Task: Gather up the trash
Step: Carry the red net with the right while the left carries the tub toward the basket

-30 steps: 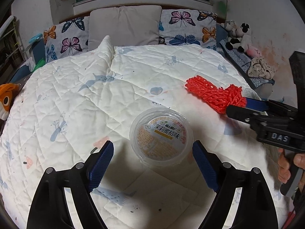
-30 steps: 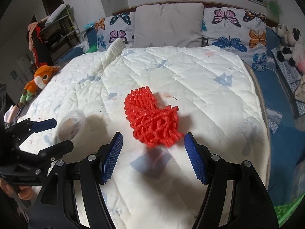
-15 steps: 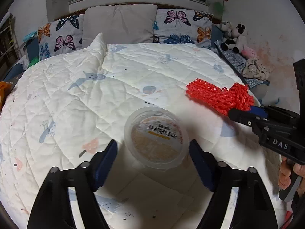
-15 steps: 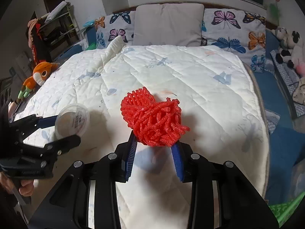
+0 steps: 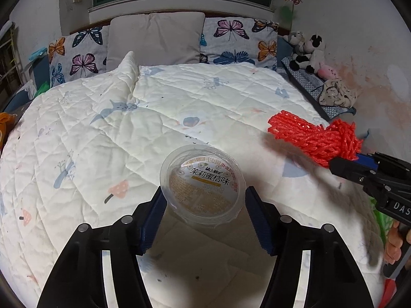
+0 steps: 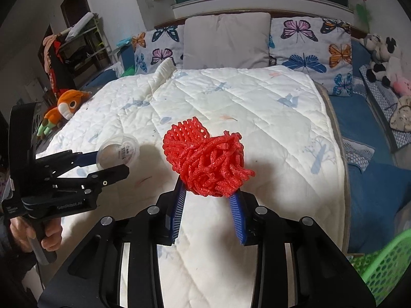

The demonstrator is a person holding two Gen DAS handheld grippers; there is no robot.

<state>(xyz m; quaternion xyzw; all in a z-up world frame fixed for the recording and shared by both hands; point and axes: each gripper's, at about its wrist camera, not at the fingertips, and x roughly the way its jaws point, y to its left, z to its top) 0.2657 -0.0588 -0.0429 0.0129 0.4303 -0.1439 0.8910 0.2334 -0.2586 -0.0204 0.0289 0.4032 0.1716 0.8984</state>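
My left gripper [image 5: 203, 200] is shut on a clear plastic cup [image 5: 203, 192] with an orange printed lid and holds it above the white quilted bed [image 5: 108, 133]. The cup [image 6: 118, 152] and the left gripper [image 6: 109, 165] also show at the left of the right wrist view. My right gripper [image 6: 208, 192] is shut on a red foam fruit net [image 6: 206, 161] and holds it lifted off the quilt. The net [image 5: 316, 138] also shows at the right of the left wrist view, held by the right gripper [image 5: 349, 163].
Butterfly pillows [image 5: 241, 41] and a grey pillow [image 5: 154, 38] line the headboard. Plush toys [image 6: 382, 59] sit to the right of the bed, an orange plush [image 6: 64, 110] to the left. A green perforated basket [image 6: 385, 269] stands at the lower right.
Both grippers closed: the left one on the cup, the right one on the red net. Both items have been lifted off the quilt.
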